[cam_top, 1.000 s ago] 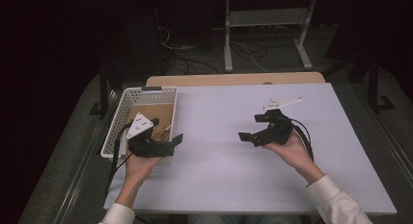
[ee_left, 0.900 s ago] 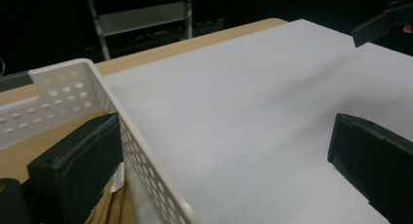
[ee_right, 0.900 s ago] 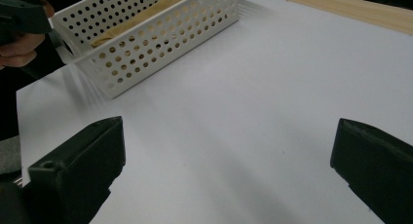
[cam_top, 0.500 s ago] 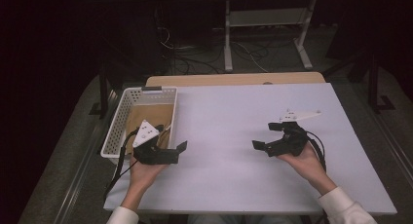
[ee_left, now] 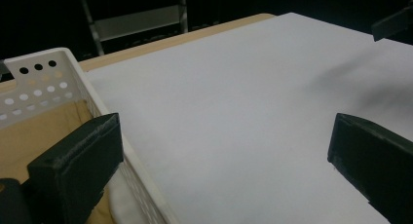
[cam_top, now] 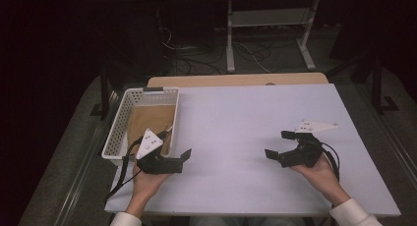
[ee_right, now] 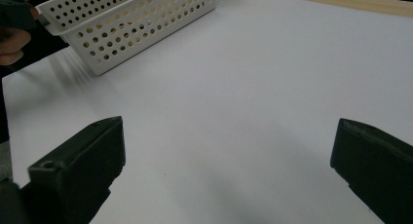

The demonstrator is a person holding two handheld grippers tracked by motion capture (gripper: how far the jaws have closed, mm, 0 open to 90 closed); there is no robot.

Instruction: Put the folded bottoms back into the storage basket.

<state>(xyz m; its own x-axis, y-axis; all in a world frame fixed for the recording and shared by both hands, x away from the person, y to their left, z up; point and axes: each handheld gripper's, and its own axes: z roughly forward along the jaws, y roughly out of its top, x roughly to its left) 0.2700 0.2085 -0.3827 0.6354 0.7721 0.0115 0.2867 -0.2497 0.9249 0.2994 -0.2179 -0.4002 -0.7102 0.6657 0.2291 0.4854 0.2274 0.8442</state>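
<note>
My left gripper (cam_top: 178, 143) hovers at the near right corner of a white perforated basket (cam_top: 152, 91), open and holding nothing. In the left gripper view its left jaw sits over the basket rim (ee_left: 73, 63) and its right jaw over the white table (ee_left: 234, 87). My right gripper (cam_top: 279, 144) is low over the right part of the table, also open and holding nothing. In the right gripper view the basket (ee_right: 131, 24) lies far off at the upper left. A flat tan lining (cam_top: 147, 122) covers the basket's floor.
The white tabletop (cam_top: 236, 118) stretches between the two grippers, with a wooden strip (cam_top: 236, 80) along its far edge. Behind the table are a metal stand (cam_top: 268, 19) and cables (cam_top: 196, 59) on a dark floor.
Both hands have drawn back toward the near edge. The right gripper also shifted to the right, the left one slid off the basket's front toward its corner. Both stayed open.
</note>
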